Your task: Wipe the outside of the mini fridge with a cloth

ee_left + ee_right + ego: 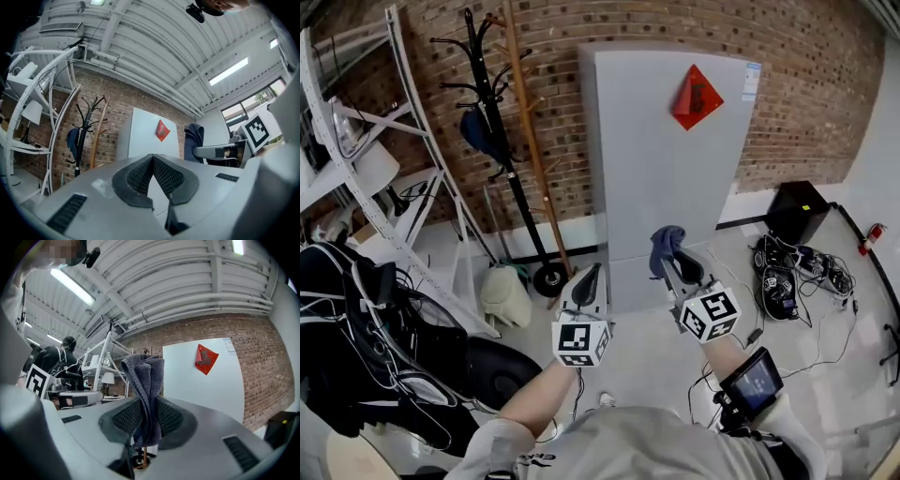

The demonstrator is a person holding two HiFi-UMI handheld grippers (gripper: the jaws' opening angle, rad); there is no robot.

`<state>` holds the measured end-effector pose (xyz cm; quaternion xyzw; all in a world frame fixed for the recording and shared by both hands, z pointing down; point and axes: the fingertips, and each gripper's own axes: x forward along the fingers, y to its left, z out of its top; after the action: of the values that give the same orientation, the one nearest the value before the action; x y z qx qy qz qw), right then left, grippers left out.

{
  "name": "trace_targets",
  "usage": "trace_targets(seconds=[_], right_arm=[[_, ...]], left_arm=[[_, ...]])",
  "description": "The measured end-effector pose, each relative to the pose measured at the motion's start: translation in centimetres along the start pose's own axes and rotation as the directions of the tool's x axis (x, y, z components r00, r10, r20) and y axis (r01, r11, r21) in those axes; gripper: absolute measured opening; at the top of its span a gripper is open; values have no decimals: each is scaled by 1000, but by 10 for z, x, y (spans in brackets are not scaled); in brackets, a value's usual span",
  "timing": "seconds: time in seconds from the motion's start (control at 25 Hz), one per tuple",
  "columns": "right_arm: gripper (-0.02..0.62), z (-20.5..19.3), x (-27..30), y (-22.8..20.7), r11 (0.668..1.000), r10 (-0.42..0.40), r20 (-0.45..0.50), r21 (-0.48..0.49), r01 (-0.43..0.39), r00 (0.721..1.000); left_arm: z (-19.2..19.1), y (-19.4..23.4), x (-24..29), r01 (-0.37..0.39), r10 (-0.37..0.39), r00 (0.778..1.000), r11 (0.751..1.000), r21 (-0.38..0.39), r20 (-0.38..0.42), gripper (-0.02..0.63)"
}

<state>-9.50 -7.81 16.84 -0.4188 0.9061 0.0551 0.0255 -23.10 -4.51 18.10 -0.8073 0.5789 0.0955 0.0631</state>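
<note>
A pale grey mini fridge (670, 150) stands against the brick wall, with a red diamond sticker (697, 97) on its door; it also shows as the fridge (140, 133) and fridge (206, 380) in the gripper views. My right gripper (672, 251) is shut on a grey-blue cloth (665, 246), which stands up from the jaws as the cloth (146, 380). It hovers just before the fridge's lower front. My left gripper (591, 278) is shut with nothing in it, its pads (140, 176) meeting, held left of the right one.
A black coat stand (502, 141) and a wooden pole (534, 141) lean left of the fridge. White metal shelving (384, 169) stands at far left. A black box (798, 210) and tangled cables (787, 277) lie on the floor at right.
</note>
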Motion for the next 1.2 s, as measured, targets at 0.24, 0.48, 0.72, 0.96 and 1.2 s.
trace_targets(seconds=[0.24,0.48,0.72,0.96,1.2], right_arm=[[87,4,75,-25,996,-25,12,-82,26,1000],[87,24,137,-74,987,-36,38,-153,41,999],[89,55,205,-107,974,26,96,-228,-4,995],[89,106,251,-131,973,109,142,-218,-77,984],[87,157,275,-146,966,142,179,-238,-98,973]], left_arm=[[5,57,49,17,-17,1000,1000,-8,26,3],[22,90,102,9,-7,998,1000,-17,64,3],[29,114,156,-24,25,995,1000,-14,98,3],[59,120,206,-54,58,988,998,-34,145,3],[113,124,257,-74,73,974,997,-6,214,3]])
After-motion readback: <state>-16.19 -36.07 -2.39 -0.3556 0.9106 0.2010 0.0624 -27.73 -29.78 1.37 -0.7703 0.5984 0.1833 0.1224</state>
